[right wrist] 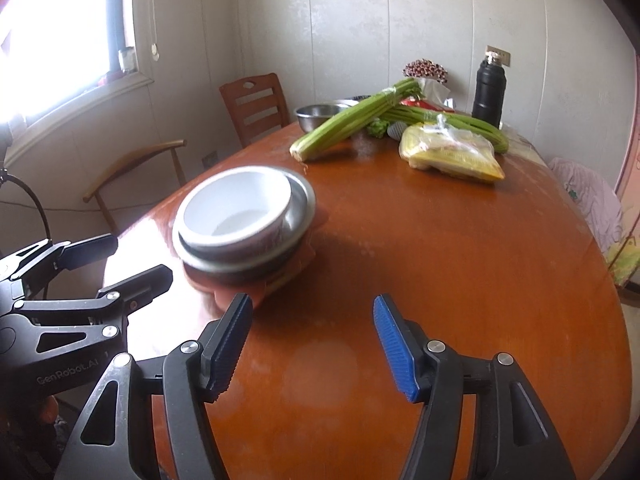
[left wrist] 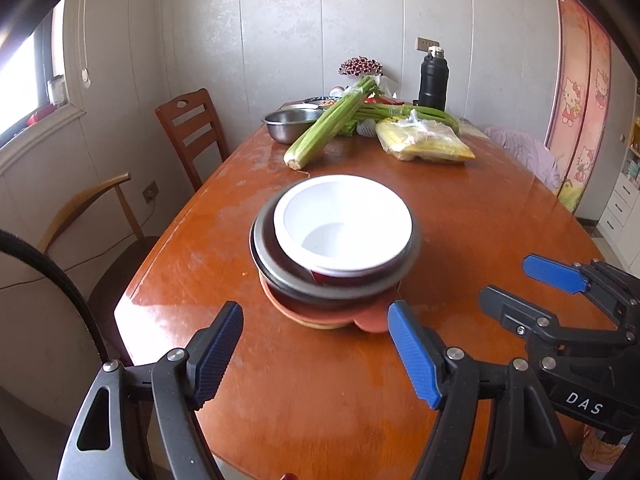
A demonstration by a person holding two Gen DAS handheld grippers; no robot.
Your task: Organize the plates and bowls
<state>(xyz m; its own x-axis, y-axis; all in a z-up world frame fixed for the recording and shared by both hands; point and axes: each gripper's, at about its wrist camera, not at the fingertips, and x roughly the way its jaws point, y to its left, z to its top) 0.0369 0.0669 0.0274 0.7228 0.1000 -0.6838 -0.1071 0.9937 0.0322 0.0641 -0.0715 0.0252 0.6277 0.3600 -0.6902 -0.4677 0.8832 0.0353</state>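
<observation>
Wooden table (left wrist: 460,216) across most of both views, celery (left wrist: 328,124) and steel bowl (left wrist: 292,122) near the top. Centre of the left view: stacked dishes (left wrist: 336,264), white bowl (left wrist: 344,224) uppermost. Stacking seemingly done; next, probably checking the far bowl. Left gripper (left wrist: 316,352) and right gripper (right wrist: 312,344) angled downward, low in frame, jaws apart, holding nothing.
</observation>
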